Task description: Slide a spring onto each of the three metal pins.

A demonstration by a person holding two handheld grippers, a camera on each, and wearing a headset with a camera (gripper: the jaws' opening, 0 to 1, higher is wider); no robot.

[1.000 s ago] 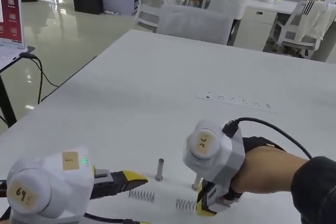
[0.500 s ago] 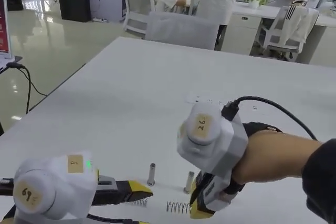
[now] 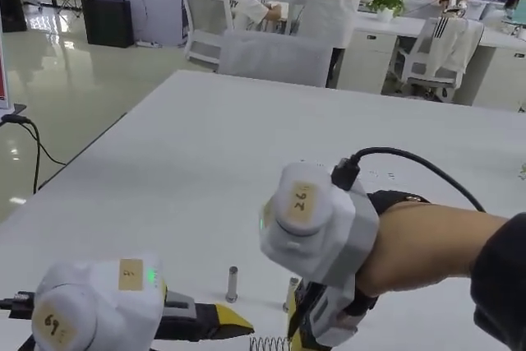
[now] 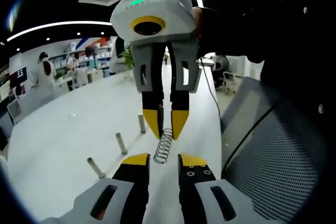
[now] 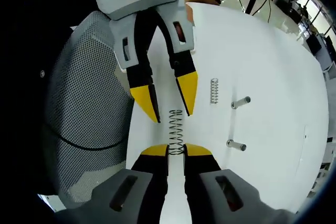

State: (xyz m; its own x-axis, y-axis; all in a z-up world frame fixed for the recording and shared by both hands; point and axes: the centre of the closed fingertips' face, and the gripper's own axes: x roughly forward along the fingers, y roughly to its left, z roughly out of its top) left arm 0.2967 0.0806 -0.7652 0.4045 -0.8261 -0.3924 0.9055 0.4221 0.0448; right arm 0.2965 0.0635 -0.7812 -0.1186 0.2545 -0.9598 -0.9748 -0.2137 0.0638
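The white worktop [image 3: 205, 170] takes most of the head view, and a grey mesh chair [image 5: 89, 93] stands at its near edge, beside the two grippers.

The right gripper [image 5: 176, 151] is held in a hand [image 3: 419, 248] and points down to the worktop. Its jaws are narrow and closed on one end of a spring [image 5: 176, 127]. The spring runs straight out from these jaws toward the other gripper.

The left gripper [image 4: 164, 160] comes from the opposite side, low over the worktop, so the two grippers face each other tip to tip. Its jaws are apart, about half wide, and they grip nothing. The free end of the spring reaches to the gap between them (whether it touches one of the tips, I cannot tell).

The three metal pins [image 4: 121, 143] stand upright in a short row on the worktop, just beside the meeting place of the grippers, on the side away from the person. All three are bare.

A second spring [image 5: 213, 90] lies flat on the worktop near one of the pins, apart from both grippers and not touching the pin.
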